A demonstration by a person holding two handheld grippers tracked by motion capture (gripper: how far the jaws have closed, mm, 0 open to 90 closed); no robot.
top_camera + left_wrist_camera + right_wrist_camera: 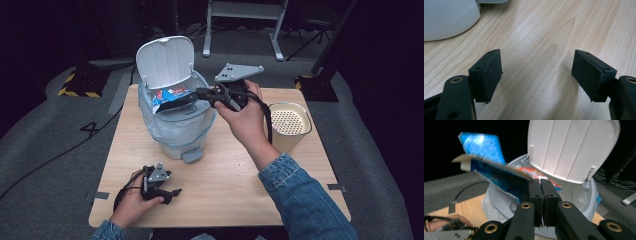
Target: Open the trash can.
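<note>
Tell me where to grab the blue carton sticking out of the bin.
Grip the blue carton by its flat free end at the bin's rim, coming from the right side as the right gripper does; the thin panel suits closed fingers, probably.

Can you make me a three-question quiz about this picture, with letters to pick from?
1. Where is the blue packet?
A) at the mouth of the white bin
B) inside the cream container
C) flat on the table

2. How many grippers are there?
A) one
B) two
C) three

3. How is the bin lid?
A) shut
B) lying on the floor
C) standing open

Answers:
1 A, the right gripper pinches the packet at the bin's rim.
2 B, the left gripper rests low over the table, jaws wide apart, plus the right one.
3 C, the lid tilts up behind the opening.
</note>
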